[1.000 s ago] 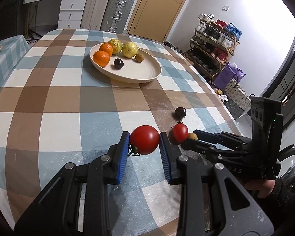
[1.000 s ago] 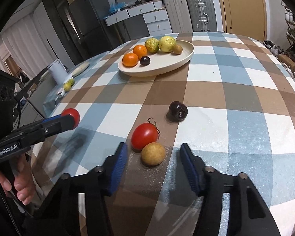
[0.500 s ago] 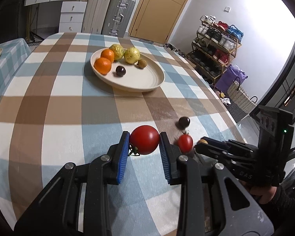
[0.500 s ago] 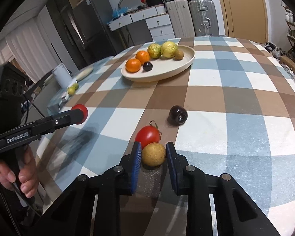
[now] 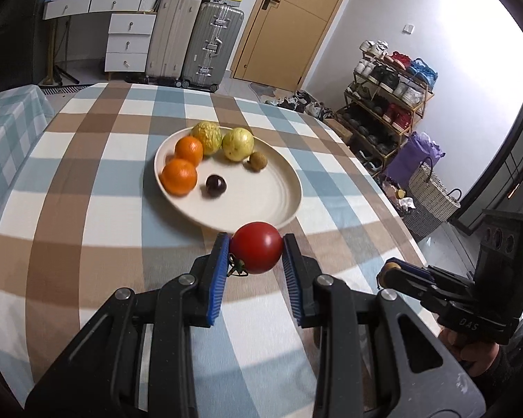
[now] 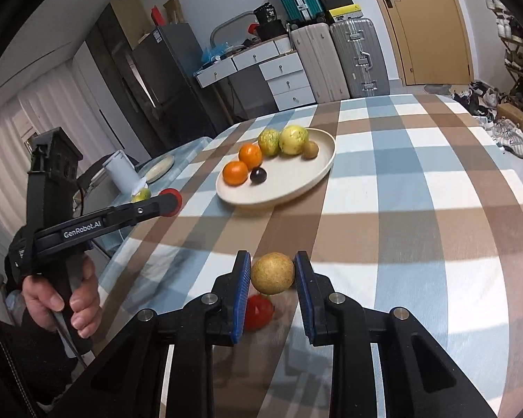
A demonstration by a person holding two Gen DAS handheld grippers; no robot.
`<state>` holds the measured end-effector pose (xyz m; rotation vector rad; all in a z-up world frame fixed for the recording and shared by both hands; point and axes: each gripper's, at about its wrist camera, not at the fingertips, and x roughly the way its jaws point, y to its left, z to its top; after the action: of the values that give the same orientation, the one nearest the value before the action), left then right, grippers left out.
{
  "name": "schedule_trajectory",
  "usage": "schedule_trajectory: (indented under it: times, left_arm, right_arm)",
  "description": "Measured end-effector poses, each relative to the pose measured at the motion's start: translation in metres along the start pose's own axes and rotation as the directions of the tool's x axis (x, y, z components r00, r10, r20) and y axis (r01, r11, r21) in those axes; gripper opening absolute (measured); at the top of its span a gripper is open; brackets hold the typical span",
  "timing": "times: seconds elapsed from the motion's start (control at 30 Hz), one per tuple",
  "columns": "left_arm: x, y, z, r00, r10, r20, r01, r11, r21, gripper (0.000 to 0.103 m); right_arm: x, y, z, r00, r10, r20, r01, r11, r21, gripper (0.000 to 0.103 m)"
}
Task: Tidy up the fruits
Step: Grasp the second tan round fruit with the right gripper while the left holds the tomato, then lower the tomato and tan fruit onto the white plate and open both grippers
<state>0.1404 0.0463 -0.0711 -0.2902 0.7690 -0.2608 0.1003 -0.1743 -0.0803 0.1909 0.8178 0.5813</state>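
Lying ahead of both grippers, a plate [image 5: 289,209] holds fruit; left gripper [image 5: 256,271] clamps a glossy red tomato [image 5: 258,247], right gripper [image 6: 273,292] clamps a speckled tan fruit [image 6: 272,272].

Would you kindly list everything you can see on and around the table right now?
plate: one, cream, centre of the table
oranges: two, orange, left side of the plate
guavas: two, yellow-green, back of the plate
kiwi: one, brown, on the plate beside the guavas
dark plum: one, dark purple, middle of the plate
tomato: one, red, held in the left gripper
second tomato: one, red, on the cloth below the right gripper
tan fruit: one, tan, held in the right gripper
tablecloth: one, blue, brown and white check
suitcases: several, by the wall
left gripper: black, blue pads
right gripper: black, blue pads
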Motion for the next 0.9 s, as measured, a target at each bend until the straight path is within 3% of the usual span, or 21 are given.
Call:
schedule_trajectory:
  times: [0.37, 0.63, 0.9]
  left_arm:
    - [0.050, 0.005, 0.050, 1.000, 0.018, -0.018, -0.017, 1.000, 0.014, 0.027]
    - [0.094, 0.022, 0.084, 0.998, 0.004, -0.057, -0.005, 1.000, -0.010, 0.027]
    - [0.142, 0.041, 0.096, 0.994, 0.015, -0.109, -0.020, 0.999, -0.039, 0.027]
  right_arm:
    - [0.030, -0.006, 0.063, 1.000, 0.024, 0.015, -0.024, 0.999, -0.032, 0.026]
    - [0.076, -0.011, 0.101, 1.000, 0.016, -0.019, -0.018, 0.997, -0.070, 0.026]
    - [0.130, -0.027, 0.127, 0.995, 0.066, -0.076, -0.066, 0.998, -0.001, 0.026]
